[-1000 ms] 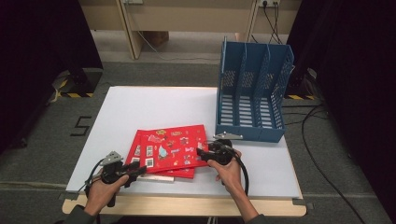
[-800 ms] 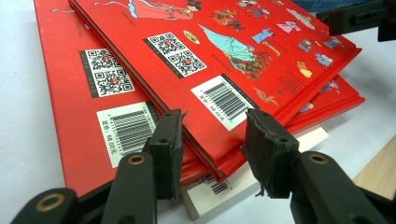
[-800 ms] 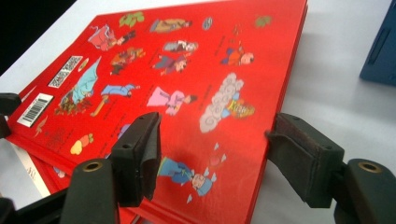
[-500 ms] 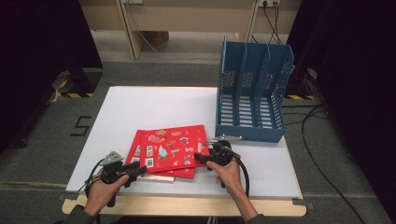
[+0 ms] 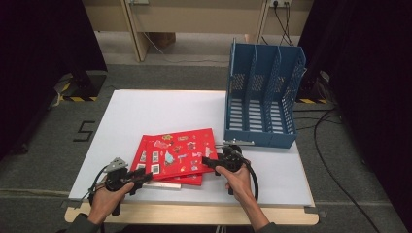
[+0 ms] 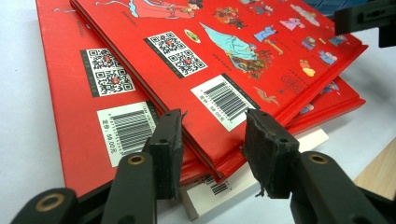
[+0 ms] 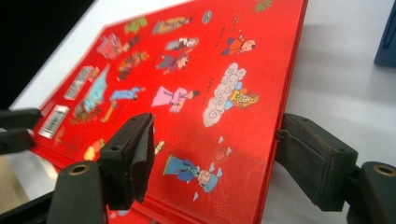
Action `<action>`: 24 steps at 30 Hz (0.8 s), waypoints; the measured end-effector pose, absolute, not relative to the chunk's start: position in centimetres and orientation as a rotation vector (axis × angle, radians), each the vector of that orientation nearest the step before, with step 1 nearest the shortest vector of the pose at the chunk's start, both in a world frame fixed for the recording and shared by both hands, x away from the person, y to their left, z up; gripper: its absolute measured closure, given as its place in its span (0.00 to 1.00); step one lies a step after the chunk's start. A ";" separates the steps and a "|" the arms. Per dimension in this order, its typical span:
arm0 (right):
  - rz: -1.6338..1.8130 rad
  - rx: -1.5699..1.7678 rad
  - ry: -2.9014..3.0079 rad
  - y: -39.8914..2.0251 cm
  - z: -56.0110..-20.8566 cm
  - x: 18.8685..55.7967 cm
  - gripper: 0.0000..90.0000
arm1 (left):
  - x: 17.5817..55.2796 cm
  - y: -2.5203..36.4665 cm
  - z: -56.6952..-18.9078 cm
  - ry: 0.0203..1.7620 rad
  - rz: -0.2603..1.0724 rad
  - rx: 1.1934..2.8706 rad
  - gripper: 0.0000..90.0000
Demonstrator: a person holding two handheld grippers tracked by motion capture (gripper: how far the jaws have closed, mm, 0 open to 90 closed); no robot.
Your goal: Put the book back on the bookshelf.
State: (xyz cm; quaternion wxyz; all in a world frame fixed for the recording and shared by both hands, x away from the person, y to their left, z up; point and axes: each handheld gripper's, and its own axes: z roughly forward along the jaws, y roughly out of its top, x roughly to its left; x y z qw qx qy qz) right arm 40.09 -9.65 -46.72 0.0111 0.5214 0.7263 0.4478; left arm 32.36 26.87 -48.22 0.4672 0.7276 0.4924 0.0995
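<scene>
Lying askew atop a stack at 6 o'clock on the white desk (image 5: 160, 111): a thin red hardcover picture book with a glossy printed cover (image 5: 177, 150), resting on a second red hardcover book (image 6: 70, 116) and a slim white-edged book (image 6: 299, 142) beneath. Clamped on its 8 o'clock corner beside the barcode, the left gripper (image 5: 141, 175), fingers pressed together on the board. Set at its 4 o'clock edge, the right gripper (image 5: 209, 162), fingers apart above and below the cover, having just been closing a little with the book between them, not yet visibly biting. Judged stiff and flat, moderately light, with a slick laminate likely to slide under the pads; best taken deep over the bound edge or a corner rather than by the open page side, and kept level between both grips to stop sagging or twisting. Worth minding the two books underneath, apt to drag along if the cover is pulled instead of lifted. Standing at 2 o'clock, near the book's far right corner, a blue perforated plastic file rack with upright dividers (image 5: 262, 136), its slots open toward the top. Bare desk from 9 to 12 o'clock for swinging the book; little margin at the 6 o'clock desk edge.
</scene>
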 end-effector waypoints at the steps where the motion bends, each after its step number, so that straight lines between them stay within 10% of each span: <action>1: 1.428 1.639 2.248 -9.8 -46.4 40.0 0.34 | 32.4 26.9 -48.2 1.214 0.235 1.776 0.62; 24: 1.729 1.378 2.170 -7.2 -39.5 38.1 0.62 | 32.4 25.3 -48.5 1.192 0.136 1.678 0.60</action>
